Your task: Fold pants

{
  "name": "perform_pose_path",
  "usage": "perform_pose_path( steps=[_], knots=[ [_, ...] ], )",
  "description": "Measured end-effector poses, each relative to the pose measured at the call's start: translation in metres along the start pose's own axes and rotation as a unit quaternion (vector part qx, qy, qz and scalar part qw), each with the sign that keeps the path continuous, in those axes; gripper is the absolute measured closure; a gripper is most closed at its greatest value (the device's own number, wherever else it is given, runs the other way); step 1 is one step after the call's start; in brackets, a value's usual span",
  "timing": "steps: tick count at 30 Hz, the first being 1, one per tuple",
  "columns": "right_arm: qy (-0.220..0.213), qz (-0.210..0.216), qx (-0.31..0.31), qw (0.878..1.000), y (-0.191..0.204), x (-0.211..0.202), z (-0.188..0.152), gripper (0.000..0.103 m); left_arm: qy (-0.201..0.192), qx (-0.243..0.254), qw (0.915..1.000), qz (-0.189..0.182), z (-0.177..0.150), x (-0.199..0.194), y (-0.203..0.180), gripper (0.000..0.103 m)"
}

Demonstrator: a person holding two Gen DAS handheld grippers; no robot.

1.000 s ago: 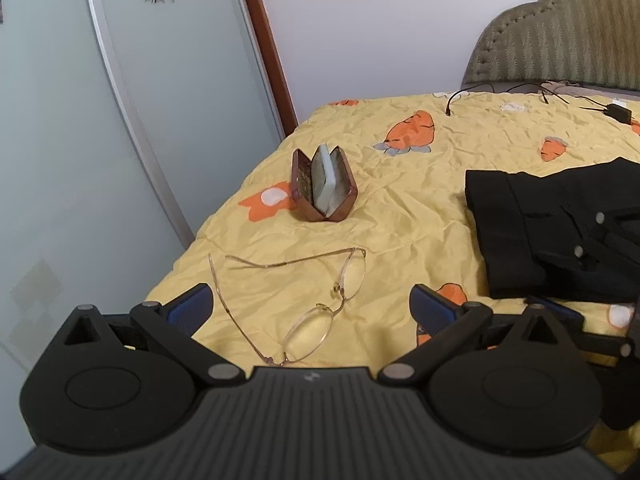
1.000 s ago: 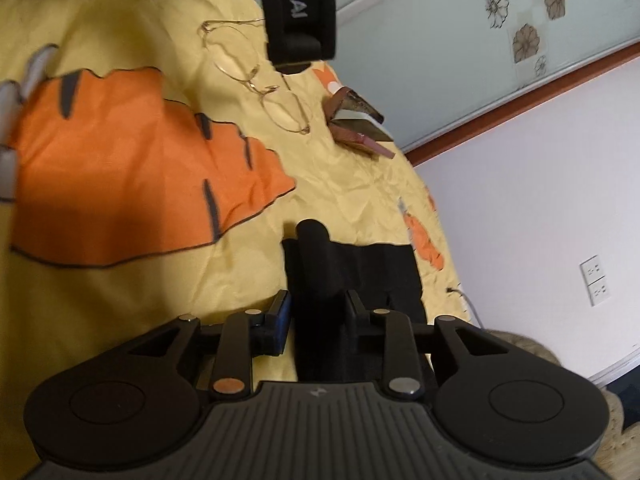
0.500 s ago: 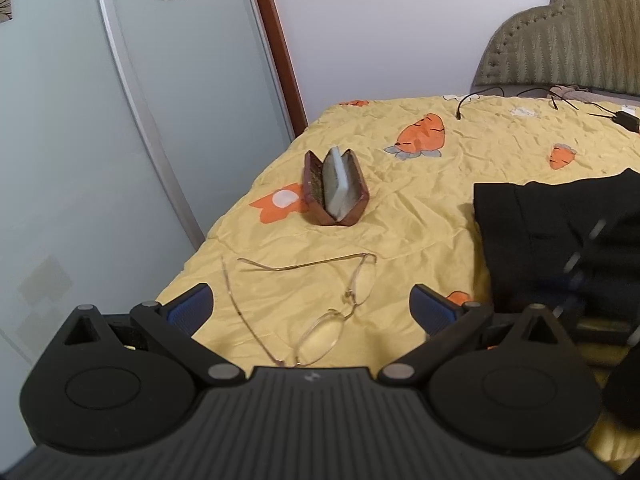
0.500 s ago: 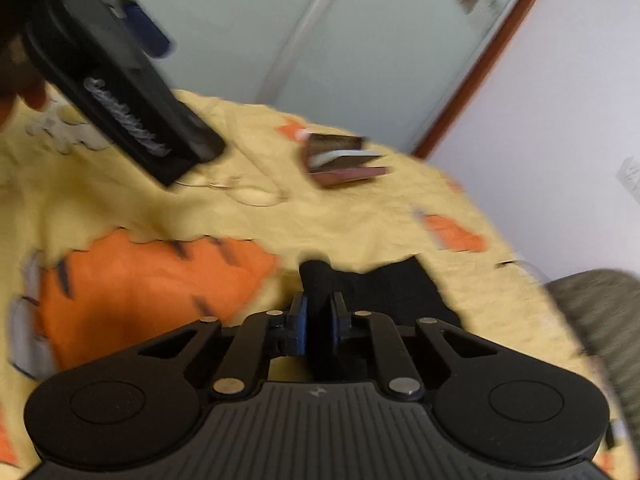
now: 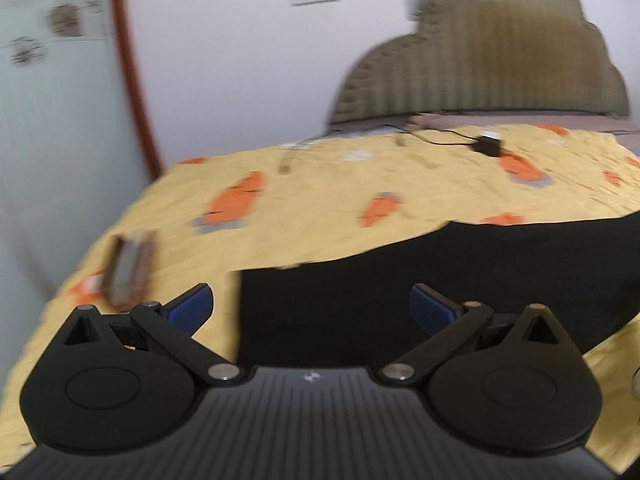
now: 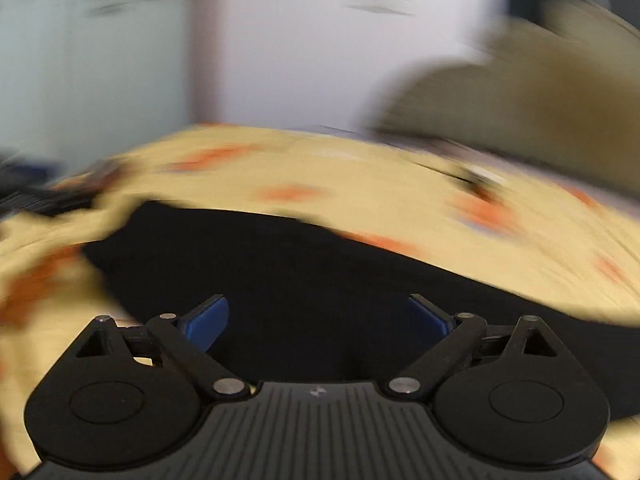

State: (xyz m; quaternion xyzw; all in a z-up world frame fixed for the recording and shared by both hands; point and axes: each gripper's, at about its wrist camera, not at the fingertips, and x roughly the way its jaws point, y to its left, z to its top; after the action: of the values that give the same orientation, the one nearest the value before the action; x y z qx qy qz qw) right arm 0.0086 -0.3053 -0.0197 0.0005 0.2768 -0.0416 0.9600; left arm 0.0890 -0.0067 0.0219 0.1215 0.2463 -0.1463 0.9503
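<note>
The black pants (image 5: pixel 440 272) lie folded on the yellow carrot-print bedsheet (image 5: pixel 320 208). My left gripper (image 5: pixel 312 308) is open and empty, just above the pants' left end. In the blurred right wrist view the pants (image 6: pixel 320 272) fill the foreground. My right gripper (image 6: pixel 318 316) is open over them and holds nothing.
An open brown glasses case (image 5: pixel 128 272) stands at the left of the bed. A black charger with a cable (image 5: pixel 488 146) lies near the olive padded headboard (image 5: pixel 480 60). A glass wardrobe door (image 5: pixel 48 120) and white wall bound the bed's left side.
My right gripper has let go of the pants and opened. Both grippers have swung right to face the headboard. The left one has moved from the glasses to over the pants.
</note>
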Motion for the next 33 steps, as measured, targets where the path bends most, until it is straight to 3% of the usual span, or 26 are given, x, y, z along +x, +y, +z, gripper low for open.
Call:
perform_pose_path(
  steps=[3, 4, 6, 8, 10, 11, 12, 14, 16, 19, 21, 24, 25, 27, 30, 33],
  knots=[
    [0.036, -0.094, 0.081, 0.992, -0.094, 0.006, -0.005, 0.005, 0.015, 0.004, 0.9997, -0.016, 0.001, 0.031, -0.031, 0.000],
    [0.037, -0.099, 0.100, 0.989, -0.122, 0.008, -0.009, 0.005, 0.026, 0.008, 0.9995, -0.013, 0.000, 0.040, -0.039, 0.000],
    [0.042, -0.070, 0.138, 0.987, -0.167, 0.015, -0.020, 0.005, 0.050, 0.018, 0.9985, -0.011, -0.007, 0.059, -0.046, 0.000],
    [0.083, -0.085, 0.179, 0.977, -0.200, 0.024, -0.032, 0.005, 0.080, 0.035, 0.9962, 0.006, -0.019, 0.074, -0.052, 0.000],
    [0.155, -0.132, 0.167, 0.965, -0.213, 0.031, -0.049, 0.005, 0.105, 0.049, 0.9932, 0.013, -0.031, 0.080, -0.053, 0.000],
    [0.190, -0.153, 0.132, 0.961, -0.213, 0.032, -0.058, 0.005, 0.106, 0.048, 0.9931, 0.013, -0.035, 0.078, -0.053, 0.000],
    [0.195, -0.159, 0.098, 0.963, -0.211, 0.025, -0.067, 0.004, 0.104, 0.047, 0.9934, 0.011, -0.038, 0.073, -0.052, 0.000],
    [0.173, -0.174, 0.064, 0.967, -0.212, 0.002, -0.073, 0.004, 0.099, 0.057, 0.9934, 0.010, -0.033, 0.066, -0.060, 0.000],
    [0.124, -0.189, 0.058, 0.972, -0.219, -0.015, -0.065, 0.004, 0.074, 0.065, 0.9952, -0.002, -0.019, 0.057, -0.077, 0.000],
    [0.077, -0.155, 0.055, 0.983, -0.221, -0.012, -0.044, 0.002, 0.040, 0.068, 0.9962, -0.037, 0.007, 0.047, -0.120, 0.000],
    [0.091, -0.146, 0.064, 0.983, -0.227, 0.014, -0.037, 0.002, 0.032, 0.066, 0.9953, -0.062, 0.021, 0.050, -0.152, 0.000],
    [0.183, -0.167, 0.051, 0.967, -0.234, 0.052, -0.050, 0.000, 0.039, 0.095, 0.9922, -0.072, 0.020, 0.065, -0.201, 0.000],
    [0.166, -0.161, 0.059, 0.971, -0.239, 0.045, -0.053, 0.000, 0.054, 0.115, 0.9895, -0.068, 0.014, 0.071, -0.213, 0.000],
    [0.173, -0.129, 0.086, 0.973, -0.248, 0.027, -0.065, 0.000, 0.082, 0.151, 0.9830, -0.065, -0.002, 0.078, -0.227, 0.000],
    [0.183, -0.101, 0.102, 0.973, -0.259, -0.007, -0.081, 0.000, 0.082, 0.155, 0.9814, -0.078, -0.021, 0.063, -0.230, 0.000],
    [0.132, -0.166, 0.082, 0.974, -0.274, -0.037, -0.078, 0.000, 0.070, 0.145, 0.9814, -0.104, -0.007, 0.053, -0.246, 0.000]
  ],
)
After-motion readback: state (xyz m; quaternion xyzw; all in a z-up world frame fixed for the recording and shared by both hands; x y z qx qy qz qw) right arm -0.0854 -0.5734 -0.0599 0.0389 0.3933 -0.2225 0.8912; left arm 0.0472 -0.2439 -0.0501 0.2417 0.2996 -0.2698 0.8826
